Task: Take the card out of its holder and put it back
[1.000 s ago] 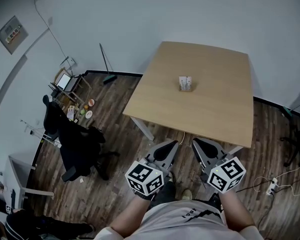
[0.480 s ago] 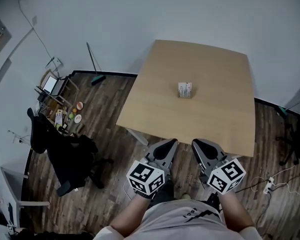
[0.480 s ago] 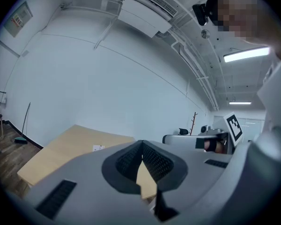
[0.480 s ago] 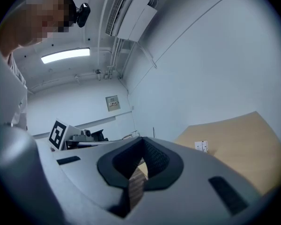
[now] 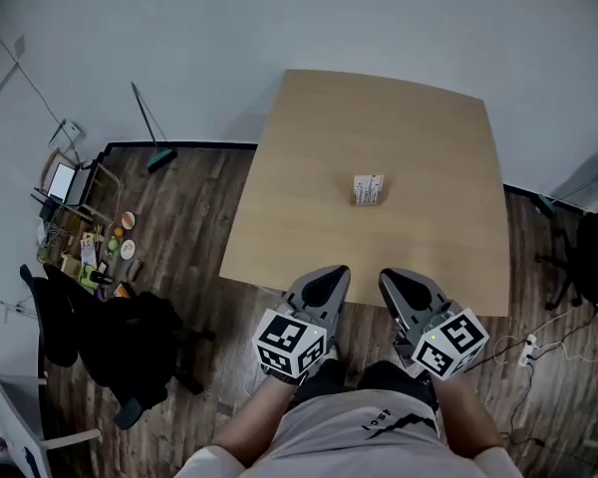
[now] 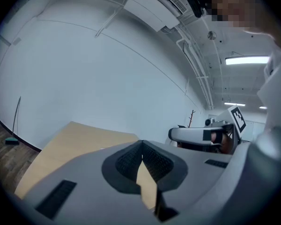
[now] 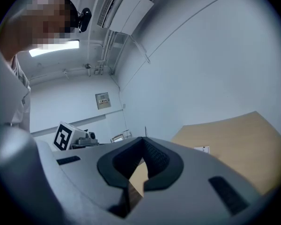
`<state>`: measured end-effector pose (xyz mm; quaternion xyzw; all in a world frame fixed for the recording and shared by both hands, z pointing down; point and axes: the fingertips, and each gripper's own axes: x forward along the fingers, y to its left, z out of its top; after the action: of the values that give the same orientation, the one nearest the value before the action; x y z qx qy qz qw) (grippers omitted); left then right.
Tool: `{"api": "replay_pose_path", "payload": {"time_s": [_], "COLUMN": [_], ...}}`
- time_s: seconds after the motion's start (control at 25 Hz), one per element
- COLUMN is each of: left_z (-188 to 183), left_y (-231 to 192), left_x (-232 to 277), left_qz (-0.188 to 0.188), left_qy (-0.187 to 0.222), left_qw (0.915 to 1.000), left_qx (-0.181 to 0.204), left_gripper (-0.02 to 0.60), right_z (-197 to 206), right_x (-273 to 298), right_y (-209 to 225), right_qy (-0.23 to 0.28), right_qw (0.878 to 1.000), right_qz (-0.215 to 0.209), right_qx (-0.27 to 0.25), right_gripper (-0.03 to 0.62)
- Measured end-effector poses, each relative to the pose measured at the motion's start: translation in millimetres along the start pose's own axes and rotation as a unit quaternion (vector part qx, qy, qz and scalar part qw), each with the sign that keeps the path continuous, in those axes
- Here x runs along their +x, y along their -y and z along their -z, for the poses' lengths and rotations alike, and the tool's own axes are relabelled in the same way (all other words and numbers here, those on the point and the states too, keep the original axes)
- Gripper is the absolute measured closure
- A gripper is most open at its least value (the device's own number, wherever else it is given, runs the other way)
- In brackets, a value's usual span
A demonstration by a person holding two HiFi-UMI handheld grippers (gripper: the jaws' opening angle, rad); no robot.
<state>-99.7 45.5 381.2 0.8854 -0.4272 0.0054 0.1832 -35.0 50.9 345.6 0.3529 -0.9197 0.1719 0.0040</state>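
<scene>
1. Table (image 5: 309, 197): light wood, bare top apart from one small item. It stands on a dark plank floor (image 5: 199, 197) against a pale wall (image 5: 279, 18).
2. Card holder (image 5: 368, 200): sits just right of the table's middle, upright. The white card (image 5: 368, 182) stands in it. Print on the card is too small to read.
3. Left gripper (image 5: 326, 273): held over the table's near edge, at about 7 o'clock from the holder and well apart from it. In the left gripper view the jaws are clenched, dark ribbed pads meeting at the tips, with nothing between them.
4. Right gripper (image 5: 397, 277): just beside the left one, at about 5 o'clock from the holder and also well apart from it. In the right gripper view the jaws are pressed together at the tips and empty. The holder shows small on the table at 3 o'clock of the jaws.
5. Both grippers point toward 12 o'clock in the head view. The marker cubes are nearest the person.
6. Surroundings, head view: a broom (image 5: 146, 127) leans on the wall at 10 o'clock of the table. A black office chair (image 5: 120, 337) is at 8 o'clock. A power strip (image 5: 526, 347) with cables lies on the floor at 4 o'clock.
</scene>
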Motion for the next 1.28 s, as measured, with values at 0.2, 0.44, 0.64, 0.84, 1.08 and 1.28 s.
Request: {"api": "replay_pose_path", "payload": {"time_s": [0.2,0.44,0.64,0.84,1.08,1.28], "left_z": [0.0,3.6,7.3,14.2,32.0,50.9], "left_y": [-21.7,-45.8,-68.6,-89.6,-110.6,-124.6], "left_x": [33.1,72.3,112.8,160.3,199.0,218.4], "left_qz": [0.020,0.027,0.012,-0.004,-0.029,-0.047], "left_qy": [-0.011,-0.015,-0.013,-0.012,-0.022,-0.040], "left_qw": [0.9997,0.9995,0.9998,0.9998,0.9992,0.9979], "left_qx": [-0.005,-0.007,-0.013,-0.012,-0.014,-0.020], "left_gripper": [0.568,0.568,0.568,0.568,0.568,0.568], "right_z": [-2.2,13.6,26.3,52.5,96.7,130.5], "right_x": [20.9,48.5,76.7,109.2,143.1,169.8], "right_y": [29.3,82.5,144.2,214.8,277.8,313.7], "right_qy": [-0.005,-0.046,-0.072,-0.106,-0.149,-0.179], "right_qw": [1.000,0.998,0.994,0.989,0.980,0.974], "right_qz": [0.018,-0.024,-0.069,-0.099,-0.122,-0.133], "right_qx": [0.000,-0.022,-0.041,-0.039,-0.048,-0.049], "right_gripper": [0.583,0.582,0.582,0.557,0.529,0.526]}}
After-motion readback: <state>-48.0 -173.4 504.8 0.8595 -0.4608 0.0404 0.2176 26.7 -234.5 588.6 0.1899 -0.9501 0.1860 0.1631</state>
